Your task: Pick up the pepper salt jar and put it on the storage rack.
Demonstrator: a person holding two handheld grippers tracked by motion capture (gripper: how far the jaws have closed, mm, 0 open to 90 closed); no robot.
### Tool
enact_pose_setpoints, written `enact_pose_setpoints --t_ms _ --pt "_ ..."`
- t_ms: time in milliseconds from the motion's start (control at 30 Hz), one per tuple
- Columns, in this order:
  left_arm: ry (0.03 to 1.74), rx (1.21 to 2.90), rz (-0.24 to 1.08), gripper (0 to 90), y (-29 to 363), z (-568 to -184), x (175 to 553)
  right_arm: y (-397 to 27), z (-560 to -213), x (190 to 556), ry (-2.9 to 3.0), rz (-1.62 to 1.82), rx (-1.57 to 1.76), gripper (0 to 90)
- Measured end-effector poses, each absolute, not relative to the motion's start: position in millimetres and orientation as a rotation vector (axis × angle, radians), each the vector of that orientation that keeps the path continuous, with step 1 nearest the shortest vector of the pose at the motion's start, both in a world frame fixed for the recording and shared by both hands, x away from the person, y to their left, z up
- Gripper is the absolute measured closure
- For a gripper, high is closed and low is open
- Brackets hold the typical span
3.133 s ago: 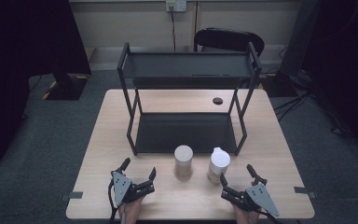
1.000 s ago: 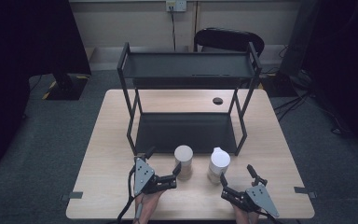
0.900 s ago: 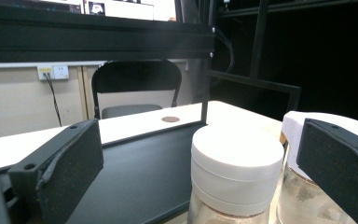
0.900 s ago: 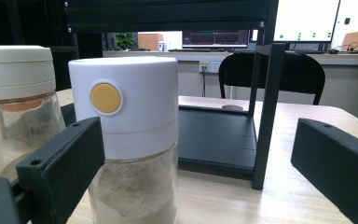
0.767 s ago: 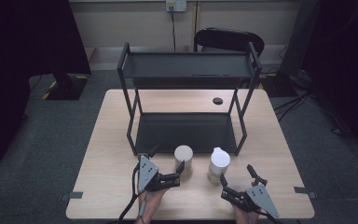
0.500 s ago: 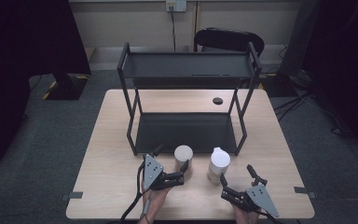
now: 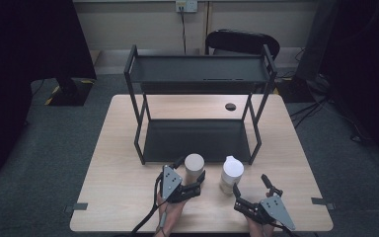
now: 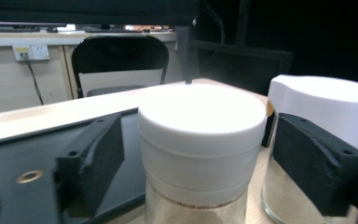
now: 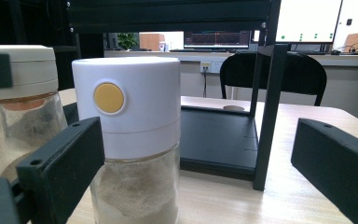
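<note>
Dim room, grey carpet floor (image 7: 54, 148) all around a pale wooden worktop (image 7: 118, 163). Behind it, a black chair (image 7: 242, 42) sits against a beige wall (image 7: 128, 24) with a socket (image 7: 186, 6) and a cable hanging down. Dark curtains (image 7: 24, 39) either side. Lit monitors (image 9: 307, 21) glow across the room.

A light wooden table (image 7: 118, 148) was seen to carry a black two-tier rack (image 7: 197, 74), a round-lidded jar (image 7: 194, 167), a white-capped jar (image 7: 231, 173) and a small dark disc (image 7: 230, 106).
</note>
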State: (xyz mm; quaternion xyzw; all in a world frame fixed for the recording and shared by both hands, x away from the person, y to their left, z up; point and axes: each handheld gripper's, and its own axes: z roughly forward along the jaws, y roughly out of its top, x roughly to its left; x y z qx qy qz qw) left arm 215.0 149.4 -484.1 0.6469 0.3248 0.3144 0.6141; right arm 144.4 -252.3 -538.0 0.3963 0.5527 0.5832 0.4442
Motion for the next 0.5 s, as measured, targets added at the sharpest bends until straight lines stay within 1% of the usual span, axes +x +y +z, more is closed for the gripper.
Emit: enact_pose_setpoints --t_ms 200,367,500 --pt "0.750 1.521 0.698 23.4 149.2 -484.1 220.6 -252.5 -538.0 144.5 1.371 1.446 0.981 1.8" --pt "0.759 1.534 0.652 25.1 151.2 -485.5 230.0 -252.4 -538.0 144.4 1.371 1.446 0.981 1.8" --pt "0.750 1.544 0.664 30.5 150.2 -486.5 231.4 -252.5 -537.8 144.5 1.372 1.446 0.982 1.8"
